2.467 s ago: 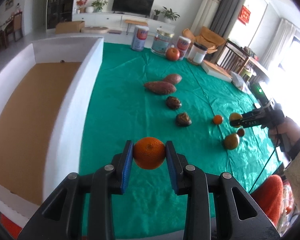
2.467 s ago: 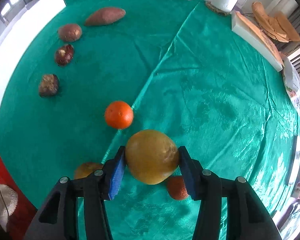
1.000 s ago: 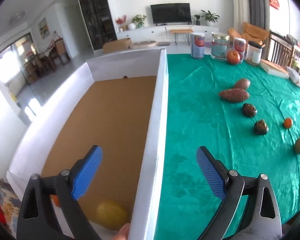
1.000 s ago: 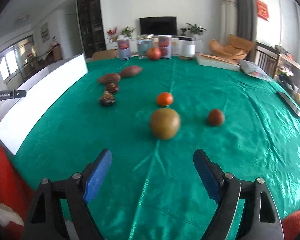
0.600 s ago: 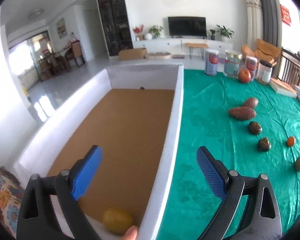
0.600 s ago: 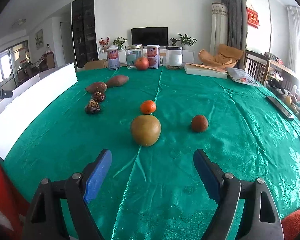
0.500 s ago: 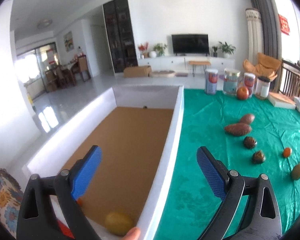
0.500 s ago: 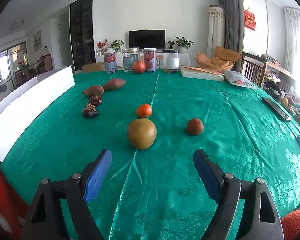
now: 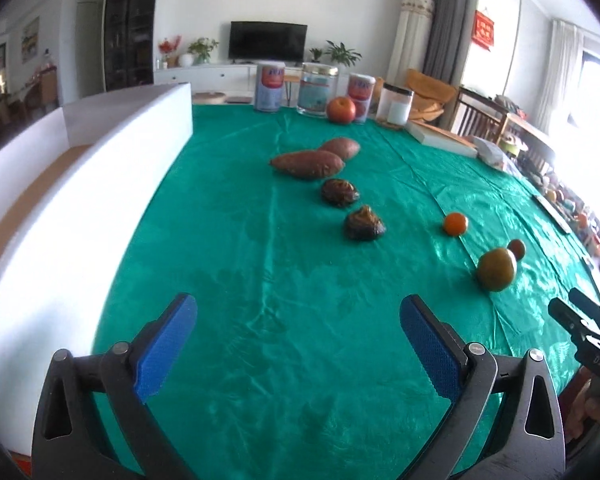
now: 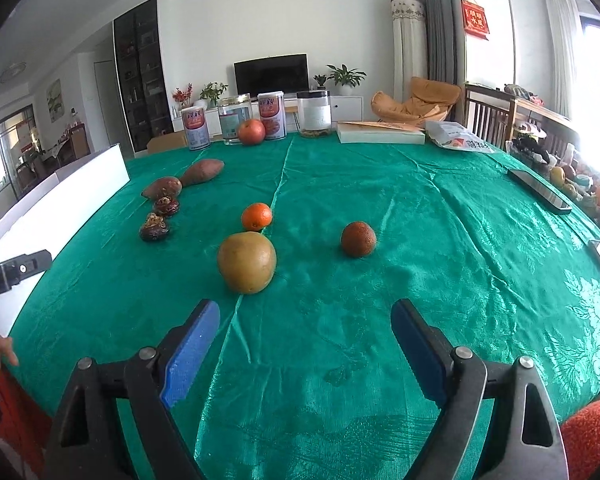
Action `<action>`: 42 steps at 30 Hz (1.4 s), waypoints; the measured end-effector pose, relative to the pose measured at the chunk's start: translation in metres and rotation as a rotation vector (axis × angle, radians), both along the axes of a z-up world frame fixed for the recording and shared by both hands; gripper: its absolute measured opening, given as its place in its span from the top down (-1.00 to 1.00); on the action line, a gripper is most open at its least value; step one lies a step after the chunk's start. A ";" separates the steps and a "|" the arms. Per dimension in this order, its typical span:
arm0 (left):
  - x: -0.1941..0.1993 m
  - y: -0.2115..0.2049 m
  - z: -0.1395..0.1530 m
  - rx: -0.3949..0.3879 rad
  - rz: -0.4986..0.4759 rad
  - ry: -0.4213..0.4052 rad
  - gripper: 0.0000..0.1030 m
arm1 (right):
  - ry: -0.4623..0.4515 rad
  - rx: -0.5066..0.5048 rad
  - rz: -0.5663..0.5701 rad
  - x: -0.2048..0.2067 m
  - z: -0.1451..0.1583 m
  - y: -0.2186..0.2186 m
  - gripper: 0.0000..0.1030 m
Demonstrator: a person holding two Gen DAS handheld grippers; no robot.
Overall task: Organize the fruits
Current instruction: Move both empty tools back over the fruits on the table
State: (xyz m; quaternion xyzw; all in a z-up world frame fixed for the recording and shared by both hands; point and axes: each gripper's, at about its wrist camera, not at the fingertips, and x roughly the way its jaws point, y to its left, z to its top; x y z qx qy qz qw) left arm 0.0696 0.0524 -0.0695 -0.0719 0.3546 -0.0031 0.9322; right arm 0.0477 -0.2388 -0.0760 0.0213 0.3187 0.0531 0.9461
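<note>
A brown-green pear (image 10: 247, 262) lies on the green tablecloth just ahead of my right gripper (image 10: 304, 340), which is open and empty. A small orange (image 10: 256, 216) sits behind the pear and a dark red-brown fruit (image 10: 358, 239) to its right. My left gripper (image 9: 298, 344) is open and empty above the cloth beside the white box (image 9: 80, 200). In the left wrist view the pear (image 9: 497, 269), the orange (image 9: 455, 224) and the red-brown fruit (image 9: 516, 248) lie at the right. A red apple (image 10: 251, 131) stands far back by the cans.
Two sweet potatoes (image 9: 308, 163) and two dark knobbly roots (image 9: 364, 224) lie in a line mid-table. Cans and jars (image 10: 274, 120) stand at the far edge with a flat box (image 10: 380, 133). A phone (image 10: 538, 191) lies at the right. The other gripper (image 9: 588, 332) shows at the right.
My left gripper has swung from above the box interior to over the green cloth, still open. My right gripper has moved closer to the pear, still open.
</note>
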 end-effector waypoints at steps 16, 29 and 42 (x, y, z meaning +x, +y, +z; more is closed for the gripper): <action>0.019 0.005 -0.040 -0.074 -0.027 0.150 -0.97 | 0.129 -0.013 0.054 0.009 -0.025 0.014 -0.70; 0.020 -0.009 -0.045 0.014 -0.064 0.164 -0.97 | 0.174 -0.051 0.086 0.018 -0.042 0.025 -0.70; 0.022 -0.014 -0.048 0.059 -0.072 0.168 -0.97 | 0.165 -0.090 0.106 0.020 -0.046 0.033 -0.88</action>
